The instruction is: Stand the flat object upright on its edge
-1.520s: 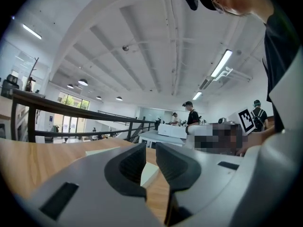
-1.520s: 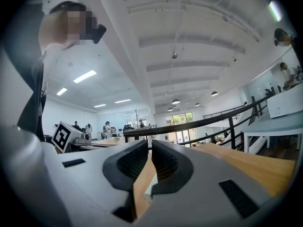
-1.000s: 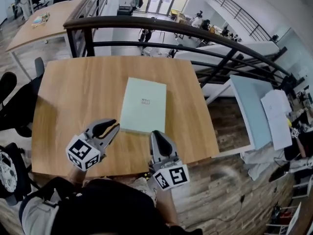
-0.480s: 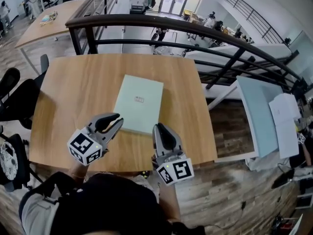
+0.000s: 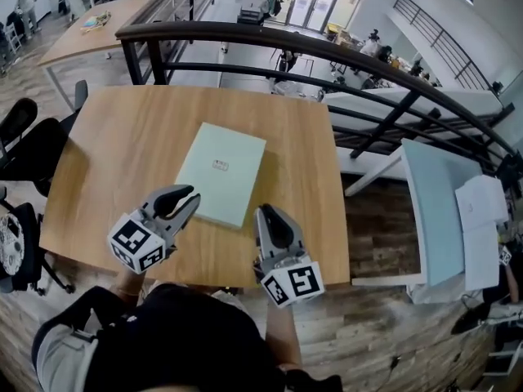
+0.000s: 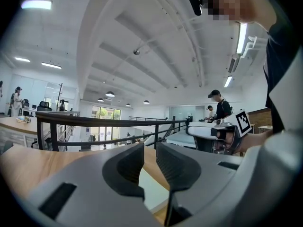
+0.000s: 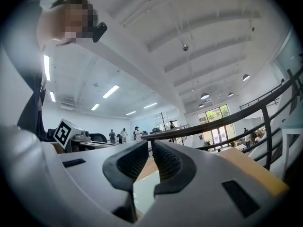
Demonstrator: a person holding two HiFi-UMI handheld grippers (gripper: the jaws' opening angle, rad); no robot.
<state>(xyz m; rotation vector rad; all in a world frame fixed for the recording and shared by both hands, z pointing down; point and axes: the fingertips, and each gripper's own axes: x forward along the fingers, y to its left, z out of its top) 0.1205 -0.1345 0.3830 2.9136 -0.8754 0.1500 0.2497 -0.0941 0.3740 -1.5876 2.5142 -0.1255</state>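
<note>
A pale green flat book [image 5: 219, 174] lies flat on the wooden table [image 5: 114, 129], turned a little clockwise. My left gripper [image 5: 189, 196] hovers at the book's near left corner, its jaws a narrow gap apart with nothing between them. In the left gripper view its jaws [image 6: 149, 148] point over the book [image 6: 152, 189]. My right gripper [image 5: 265, 213] sits at the book's near right corner, shut and empty. In the right gripper view, a strip of the book [image 7: 144, 193] shows below its closed jaws [image 7: 150, 145].
A black railing [image 5: 286, 49] runs behind the table's far edge. Black office chairs [image 5: 20, 149] stand to the left. A light blue table [image 5: 433, 211] with papers is at the right, beyond a strip of wooden floor [image 5: 376, 219].
Both grippers have moved forward to the book's near edge. The book lies flat as before, and neither gripper's jaws have changed.
</note>
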